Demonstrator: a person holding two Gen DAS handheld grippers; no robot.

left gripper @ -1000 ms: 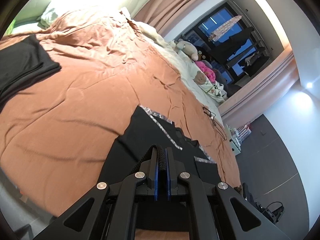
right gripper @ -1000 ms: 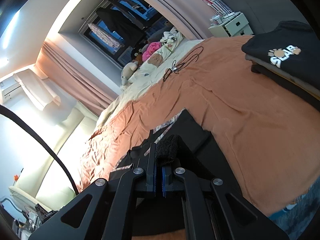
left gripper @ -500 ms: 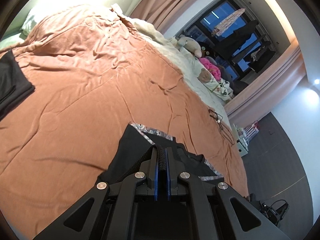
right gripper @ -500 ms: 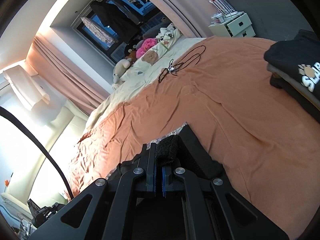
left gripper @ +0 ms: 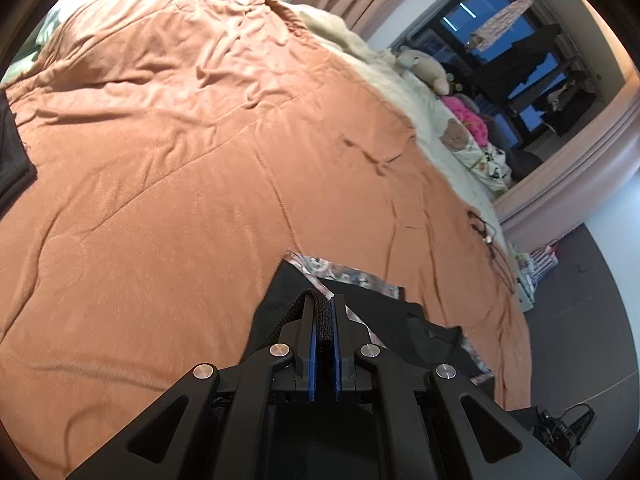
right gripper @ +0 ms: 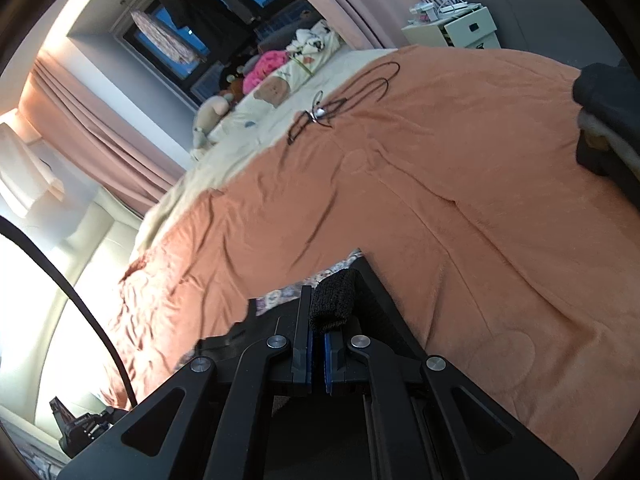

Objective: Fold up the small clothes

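Garment (left gripper: 372,312) dragged farther across bed; lower part hidden behind tongs (left gripper: 324,308).

Black garment (left gripper: 420,320) with floral trim (left gripper: 344,272) lies on an orange cover (left gripper: 180,184); cream sheet (left gripper: 400,72) at one o'clock.

Big bed with a rumpled orange blanket (left gripper: 192,168), cream sheet (right gripper: 248,120) showing along the far edge. On it: a black garment (left gripper: 376,312) with patterned trim up close, a tangled black cord (right gripper: 336,108), stuffed toys (left gripper: 424,66) far off, folded dark clothes (right gripper: 608,116) at the right.
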